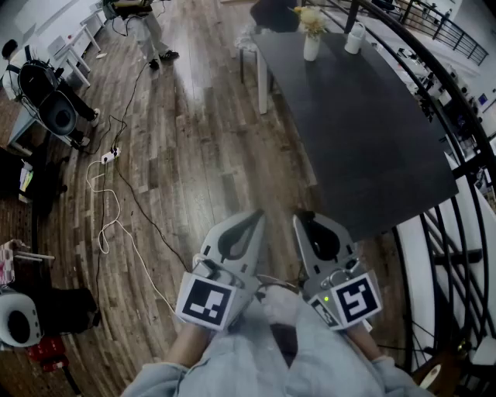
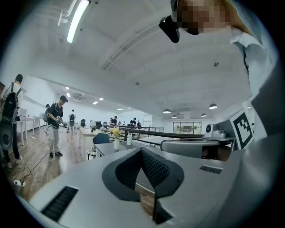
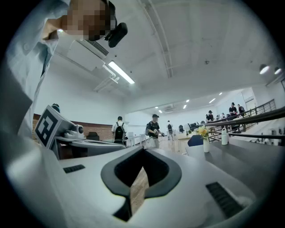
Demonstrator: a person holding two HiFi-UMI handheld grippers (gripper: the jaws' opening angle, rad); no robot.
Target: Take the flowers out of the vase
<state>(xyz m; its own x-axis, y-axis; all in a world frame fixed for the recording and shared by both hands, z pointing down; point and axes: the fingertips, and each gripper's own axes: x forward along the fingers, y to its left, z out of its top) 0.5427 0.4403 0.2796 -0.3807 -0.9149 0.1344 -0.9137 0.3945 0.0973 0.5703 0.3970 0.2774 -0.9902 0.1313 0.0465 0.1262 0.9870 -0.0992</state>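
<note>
Yellow flowers (image 1: 311, 18) stand in a white vase (image 1: 311, 48) near the far left corner of the dark table (image 1: 372, 139), with a white bottle (image 1: 354, 39) nearby. Off the table's near left corner, the left gripper (image 1: 253, 219) and right gripper (image 1: 304, 220) are both closed and empty.

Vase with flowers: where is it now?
Head view, top centre-right: the vase stands at the far end of the dark table, left of a white bottle.
</note>
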